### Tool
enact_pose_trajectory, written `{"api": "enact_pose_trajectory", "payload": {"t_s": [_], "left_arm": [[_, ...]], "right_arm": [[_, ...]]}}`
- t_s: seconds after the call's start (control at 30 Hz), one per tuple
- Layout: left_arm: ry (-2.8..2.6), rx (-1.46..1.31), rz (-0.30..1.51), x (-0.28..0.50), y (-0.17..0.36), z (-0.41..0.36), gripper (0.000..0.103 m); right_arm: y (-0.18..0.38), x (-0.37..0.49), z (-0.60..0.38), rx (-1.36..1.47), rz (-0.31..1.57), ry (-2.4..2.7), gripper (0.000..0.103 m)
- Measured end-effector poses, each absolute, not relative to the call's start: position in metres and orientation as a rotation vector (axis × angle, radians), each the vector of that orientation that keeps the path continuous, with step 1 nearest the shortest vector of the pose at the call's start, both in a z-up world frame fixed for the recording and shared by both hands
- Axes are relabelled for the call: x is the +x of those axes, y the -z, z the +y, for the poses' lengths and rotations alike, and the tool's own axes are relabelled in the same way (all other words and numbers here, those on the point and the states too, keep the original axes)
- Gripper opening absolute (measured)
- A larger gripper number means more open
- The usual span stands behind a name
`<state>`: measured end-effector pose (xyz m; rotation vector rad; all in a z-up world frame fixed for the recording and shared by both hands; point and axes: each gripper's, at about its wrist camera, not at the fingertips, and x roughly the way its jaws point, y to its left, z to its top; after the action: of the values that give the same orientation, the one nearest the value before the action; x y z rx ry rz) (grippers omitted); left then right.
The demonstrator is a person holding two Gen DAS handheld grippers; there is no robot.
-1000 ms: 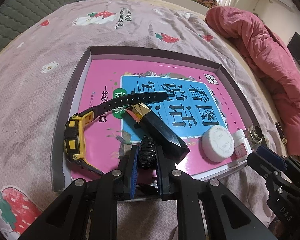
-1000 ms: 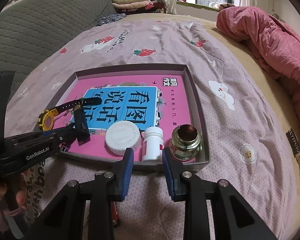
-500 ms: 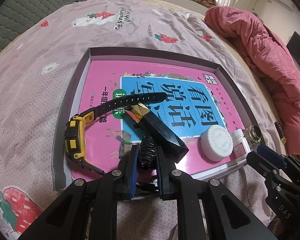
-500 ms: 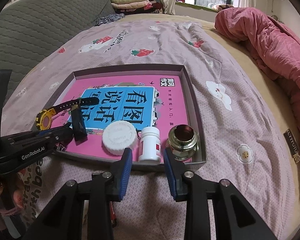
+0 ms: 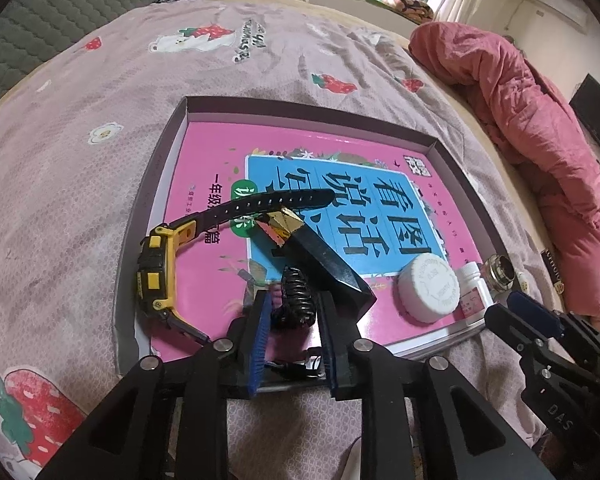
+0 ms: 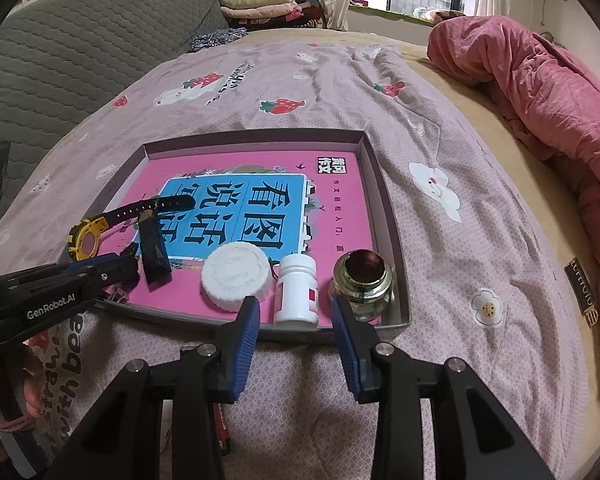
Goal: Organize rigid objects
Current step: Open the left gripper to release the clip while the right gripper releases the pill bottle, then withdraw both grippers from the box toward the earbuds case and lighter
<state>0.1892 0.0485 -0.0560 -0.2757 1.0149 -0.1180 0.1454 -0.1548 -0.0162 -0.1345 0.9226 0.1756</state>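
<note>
Shallow cardboard tray (image 5: 148, 200) on a strawberry-print bedsheet (image 5: 80, 152), floored by a glossy pink workbook (image 6: 340, 216) and carrying a yellow rubber-strapped watch (image 5: 156, 276), faceted black bar (image 5: 324, 260), ribbed white cap (image 6: 236, 274), white pill bottle (image 6: 298, 288) and round glass jar (image 6: 362, 276). Left gripper (image 5: 294, 316) just loosened around the coiled black hair clip (image 5: 296, 296), earlier pinched, now loose between parted pads by the tray's near edge. Right gripper (image 6: 296, 328) widened too, straddling the pill bottle without contact.
</note>
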Motion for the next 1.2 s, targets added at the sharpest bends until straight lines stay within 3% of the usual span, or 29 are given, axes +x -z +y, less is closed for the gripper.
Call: {"api": "enact_pose_trajectory", "payload": {"t_s": [0.3, 0.37, 0.6, 0.73, 0.93, 1.07, 1.2], "left_arm": [[0.114, -0.287, 0.995, 0.184, 0.048, 0.052, 0.034], [0.125, -0.291, 0.986, 0.182, 0.046, 0.052, 0.05], [0.126, -0.286, 0.972, 0.179, 0.039, 0.052, 0.052], [0.123, -0.289, 0.953, 0.176, 0.032, 0.054, 0.062], [0.145, -0.28, 0.905, 0.17, 0.016, 0.05, 0.063], [0.144, -0.274, 0.859, 0.162, 0.003, 0.048, 0.076], [0.149, -0.256, 0.841, 0.156, -0.007, 0.044, 0.076]], "right_arm": [[0.018, 0.145, -0.151, -0.15, 0.914, -0.175, 0.046], [0.018, 0.145, -0.151, -0.147, 0.912, -0.175, 0.047], [0.018, 0.144, -0.151, -0.15, 0.911, -0.171, 0.047], [0.018, 0.143, -0.151, -0.144, 0.909, -0.173, 0.047], [0.009, 0.139, -0.153, -0.132, 0.879, -0.184, 0.05], [0.002, 0.137, -0.155, -0.126, 0.864, -0.186, 0.052], [-0.003, 0.134, -0.156, -0.128, 0.853, -0.188, 0.052]]}}
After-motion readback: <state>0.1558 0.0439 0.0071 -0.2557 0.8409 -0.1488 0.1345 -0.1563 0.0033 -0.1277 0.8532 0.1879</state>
